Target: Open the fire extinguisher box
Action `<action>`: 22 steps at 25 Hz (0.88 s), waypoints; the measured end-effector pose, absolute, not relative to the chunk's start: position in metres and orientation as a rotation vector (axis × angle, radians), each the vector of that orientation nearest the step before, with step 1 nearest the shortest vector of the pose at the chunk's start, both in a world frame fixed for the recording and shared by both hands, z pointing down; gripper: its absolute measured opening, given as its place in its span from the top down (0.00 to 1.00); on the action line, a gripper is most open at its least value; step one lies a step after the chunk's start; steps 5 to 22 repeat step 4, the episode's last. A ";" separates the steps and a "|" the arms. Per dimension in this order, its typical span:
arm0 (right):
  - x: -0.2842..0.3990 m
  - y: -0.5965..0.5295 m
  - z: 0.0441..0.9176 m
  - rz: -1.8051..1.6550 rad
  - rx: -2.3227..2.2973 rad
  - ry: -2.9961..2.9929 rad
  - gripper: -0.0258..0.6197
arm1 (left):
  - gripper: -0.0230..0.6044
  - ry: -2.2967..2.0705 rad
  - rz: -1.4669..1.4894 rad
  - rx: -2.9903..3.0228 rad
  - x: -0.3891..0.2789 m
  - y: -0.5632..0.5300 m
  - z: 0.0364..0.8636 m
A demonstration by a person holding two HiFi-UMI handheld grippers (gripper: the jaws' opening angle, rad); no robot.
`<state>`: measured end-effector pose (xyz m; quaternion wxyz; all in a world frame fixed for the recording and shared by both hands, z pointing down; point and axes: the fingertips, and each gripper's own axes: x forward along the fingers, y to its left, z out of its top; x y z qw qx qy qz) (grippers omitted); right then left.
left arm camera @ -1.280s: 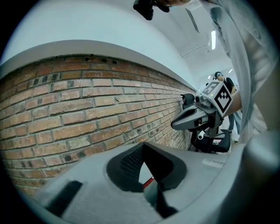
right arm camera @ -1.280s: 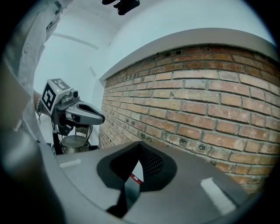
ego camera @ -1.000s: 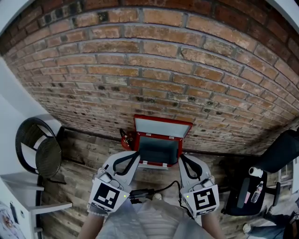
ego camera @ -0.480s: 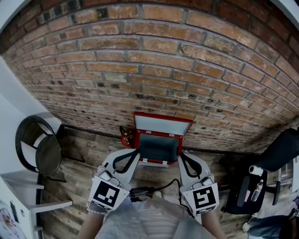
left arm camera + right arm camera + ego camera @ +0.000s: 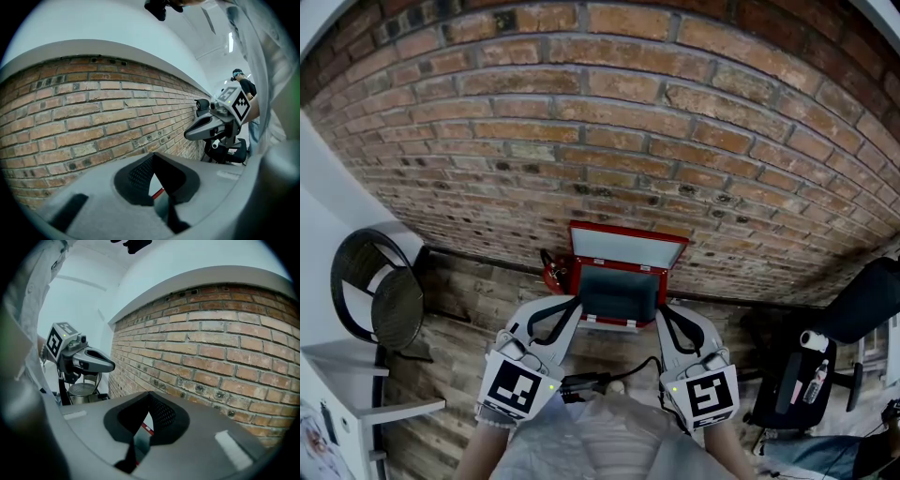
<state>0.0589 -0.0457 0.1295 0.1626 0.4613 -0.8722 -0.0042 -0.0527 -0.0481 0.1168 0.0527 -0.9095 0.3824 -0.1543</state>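
Note:
The red fire extinguisher box [image 5: 618,295] stands on the wooden floor against the brick wall. Its lid [image 5: 624,249] is swung up and leans back on the wall, and the inside looks dark. A red extinguisher [image 5: 551,275] sits just left of the box. My left gripper [image 5: 574,302] points at the box's front left corner, and my right gripper [image 5: 661,313] at its front right corner. Both are shut with nothing in them. In the left gripper view the left gripper [image 5: 153,156] has its jaws meeting; the right gripper [image 5: 149,394] shows the same in its own view.
A round black chair [image 5: 377,302] and a white shelf [image 5: 352,370] stand at the left. A black office chair [image 5: 855,307] is at the right. A black cable [image 5: 598,380] lies on the floor by my feet. The brick wall [image 5: 609,141] closes off the far side.

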 end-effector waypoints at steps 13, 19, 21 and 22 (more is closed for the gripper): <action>0.058 -0.047 0.131 -0.008 1.313 -2.489 0.94 | 0.96 1.162 -0.468 -2.759 -0.054 -0.050 0.117; 0.058 -0.047 0.131 -0.008 1.313 -2.489 0.94 | 0.96 1.162 -0.468 -2.759 -0.054 -0.050 0.117; 0.058 -0.047 0.131 -0.008 1.313 -2.489 0.94 | 0.96 1.162 -0.468 -2.759 -0.054 -0.050 0.117; 0.058 -0.047 0.131 -0.008 1.313 -2.489 0.94 | 0.96 1.162 -0.468 -2.759 -0.054 -0.050 0.117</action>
